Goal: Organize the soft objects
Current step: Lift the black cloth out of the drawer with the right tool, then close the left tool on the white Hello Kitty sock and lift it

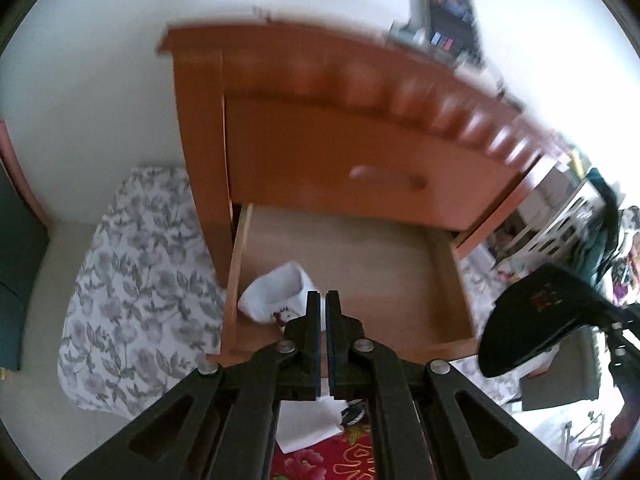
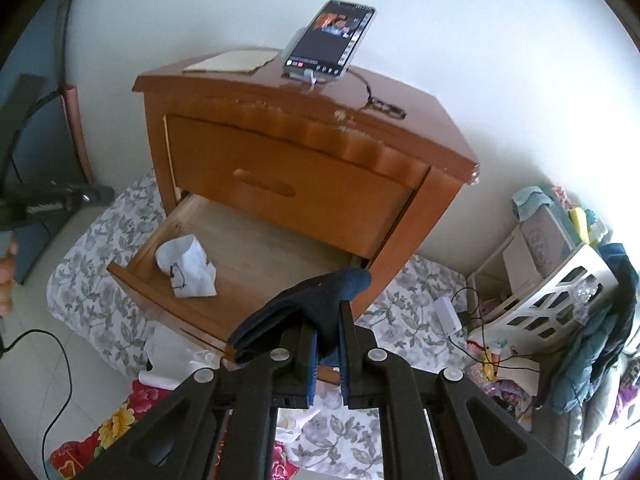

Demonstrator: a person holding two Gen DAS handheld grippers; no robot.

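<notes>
Right wrist view, right claw (image 2: 328, 320) angled downward, clamping dark sock (image 2: 308, 300) above open drawer (image 2: 256, 256)

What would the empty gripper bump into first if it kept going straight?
Probably the open drawer. The left gripper, shut and holding nothing, points down at its wooden bottom, just right of the white sock. Depth is hard to judge, so it might graze the sock.
</notes>
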